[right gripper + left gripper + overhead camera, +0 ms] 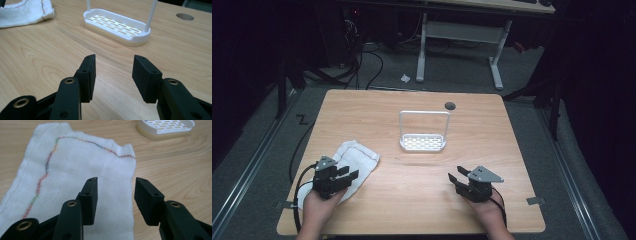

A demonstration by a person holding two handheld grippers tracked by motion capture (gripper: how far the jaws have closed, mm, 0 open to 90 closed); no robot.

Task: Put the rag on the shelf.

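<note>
The white cloth with multicoloured stitching lies flat near the counter's front-left corner, right beneath the left tool, whose jaws gape wide over its edge, while the right tool, equally wide, hovers well apart, facing the white slotted rack.

White cloth, multicoloured stitching; black tongs

Knit cloth, matt plastic, smooth wood

The white ribbed-knit cloth (edged in multicoloured stitching) looked soft and coarse; the white slotted plastic rack was smooth, faintly glossy; the pale wood-grain table had a satin finish; black gripper jaws looked matt.
</note>
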